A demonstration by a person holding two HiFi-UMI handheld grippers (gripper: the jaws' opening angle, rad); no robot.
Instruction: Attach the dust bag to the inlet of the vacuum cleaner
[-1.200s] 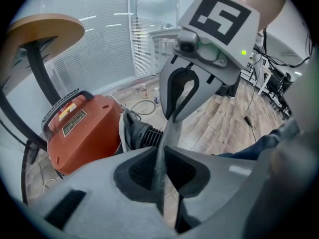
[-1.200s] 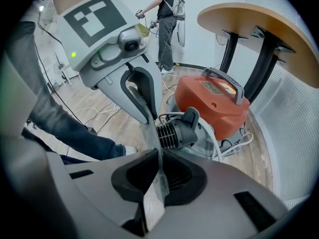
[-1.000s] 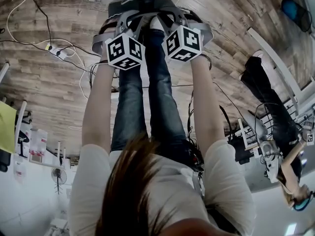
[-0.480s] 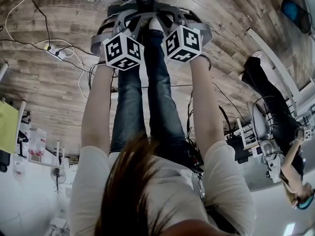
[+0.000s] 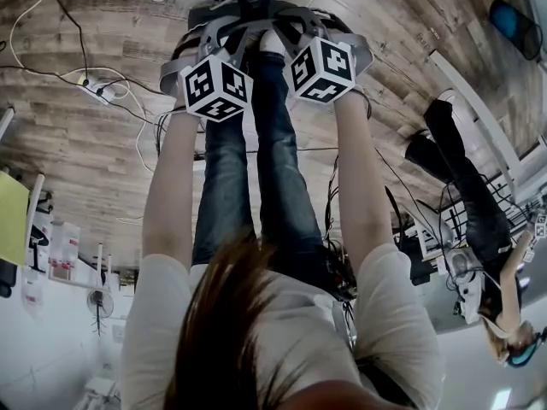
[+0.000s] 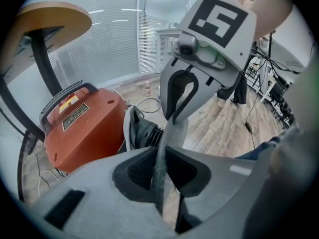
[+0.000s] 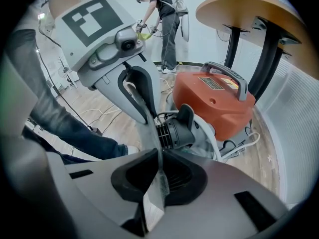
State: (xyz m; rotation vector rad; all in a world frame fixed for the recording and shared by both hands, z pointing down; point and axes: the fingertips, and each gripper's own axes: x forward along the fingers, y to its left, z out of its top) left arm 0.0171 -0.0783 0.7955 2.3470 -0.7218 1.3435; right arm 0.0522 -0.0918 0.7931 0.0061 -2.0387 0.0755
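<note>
Left gripper view had my left gripper (image 6: 160, 156) pinched on a thin grey edge of the dust bag (image 6: 173, 133). Those jaws had just eased apart a touch, with the cloth between the pads. My right gripper (image 7: 158, 158) was clamped on the same cloth, edge-on. The bag ran taut between the two grippers, just on the near side of the black ribbed inlet (image 6: 145, 133) of the orange vacuum cleaner (image 6: 84, 128). I couldn't tell if any of it sat on the inlet. My read: the bag was light and limp, a felt-like cloth that sags and won't hold shape but takes a firm pinch without slipping. Best hold looked like the mouth rim on opposite sides, to keep the opening wide. The vacuum sat on a wood-plank floor (image 5: 77, 152) beside a round table (image 6: 50, 19). Loose cables (image 5: 102, 90) lay to the left, a glass wall with blinds (image 6: 114, 39) stood on the far side, and another person (image 7: 164, 24) was well apart.
</note>
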